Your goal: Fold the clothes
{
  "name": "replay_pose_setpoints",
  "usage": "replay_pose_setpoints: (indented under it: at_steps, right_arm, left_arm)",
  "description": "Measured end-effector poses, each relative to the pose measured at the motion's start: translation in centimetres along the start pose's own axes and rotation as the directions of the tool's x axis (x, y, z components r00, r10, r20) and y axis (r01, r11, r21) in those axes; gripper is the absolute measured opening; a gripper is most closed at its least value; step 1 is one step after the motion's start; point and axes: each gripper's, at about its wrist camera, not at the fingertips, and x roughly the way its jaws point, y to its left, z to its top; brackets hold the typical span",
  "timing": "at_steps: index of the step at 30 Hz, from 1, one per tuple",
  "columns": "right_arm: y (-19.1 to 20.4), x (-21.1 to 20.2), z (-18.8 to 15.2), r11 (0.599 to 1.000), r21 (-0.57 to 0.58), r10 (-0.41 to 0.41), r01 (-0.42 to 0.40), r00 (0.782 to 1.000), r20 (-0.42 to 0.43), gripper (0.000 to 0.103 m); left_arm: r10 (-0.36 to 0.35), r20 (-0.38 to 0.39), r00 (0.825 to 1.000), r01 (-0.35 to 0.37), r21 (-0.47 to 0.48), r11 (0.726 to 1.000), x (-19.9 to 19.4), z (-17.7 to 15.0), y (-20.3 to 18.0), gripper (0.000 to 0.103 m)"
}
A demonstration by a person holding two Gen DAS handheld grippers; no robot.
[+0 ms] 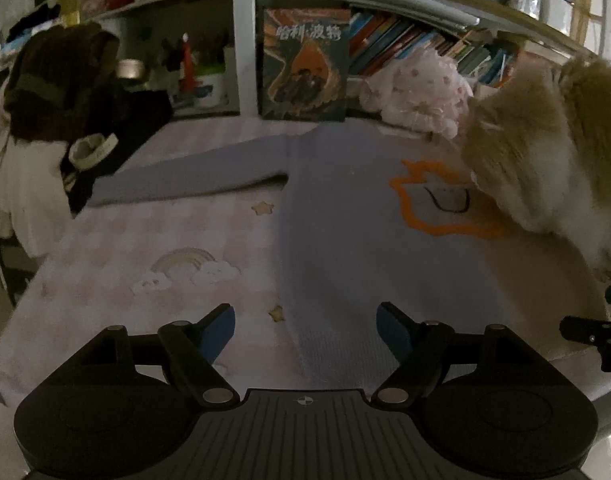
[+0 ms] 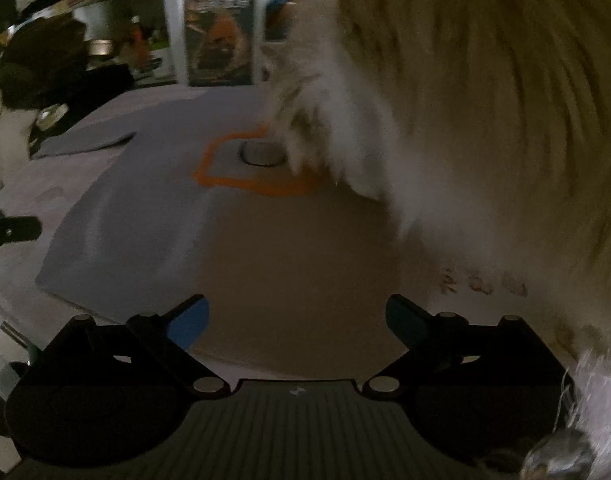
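A light blue sweater (image 1: 345, 220) with an orange outline print (image 1: 445, 204) lies flat on the pink checked sheet (image 1: 145, 248), one sleeve (image 1: 185, 176) stretched out to the left. My left gripper (image 1: 305, 320) is open above the sweater's lower hem, nothing between its blue pads. In the right wrist view the sweater (image 2: 125, 220) lies to the left, its right part covered by a beige cloth (image 2: 297, 264). My right gripper (image 2: 295, 312) hangs open over that beige cloth, holding nothing. Each gripper shows at the edge of the other's view.
A fluffy cream cat (image 1: 545, 152) stands on the sweater's right side, close to my right gripper (image 2: 465, 100). A pile of dark and white clothes (image 1: 45, 92) sits at the left. Behind are a standing book (image 1: 305, 64), a white post (image 1: 243, 36) and a pink ruffled bundle (image 1: 421, 88).
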Motion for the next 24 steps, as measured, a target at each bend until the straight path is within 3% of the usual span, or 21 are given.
replay_pose_setpoints:
  at_steps: [6, 11, 16, 24]
  right_arm:
    - [3.6, 0.6, 1.1, 1.0, 0.01, -0.029, 0.029, 1.0, 0.004, 0.096]
    - [8.1, 1.3, 2.7, 0.995, 0.047, -0.083, 0.082, 0.997, 0.007, 0.097]
    - [13.3, 2.0, 4.1, 0.993, 0.048, -0.107, 0.105, 0.994, 0.037, 0.102]
    - [19.8, 3.4, 5.2, 0.989, -0.03, -0.143, 0.144, 0.99, 0.014, 0.102]
  left_arm:
    - [-0.031, 0.017, 0.999, 0.03, 0.052, 0.998, 0.5, 0.3, 3.7, 0.081]
    - [-0.054, 0.037, 0.998, 0.05, 0.099, 0.994, 2.1, 1.2, 9.1, 0.081]
    - [-0.067, 0.036, 0.997, 0.069, -0.038, 0.997, 5.3, 2.2, 16.2, 0.081]
    - [0.007, 0.07, 0.998, 0.011, -0.254, 0.967, 11.3, 4.4, 26.2, 0.075]
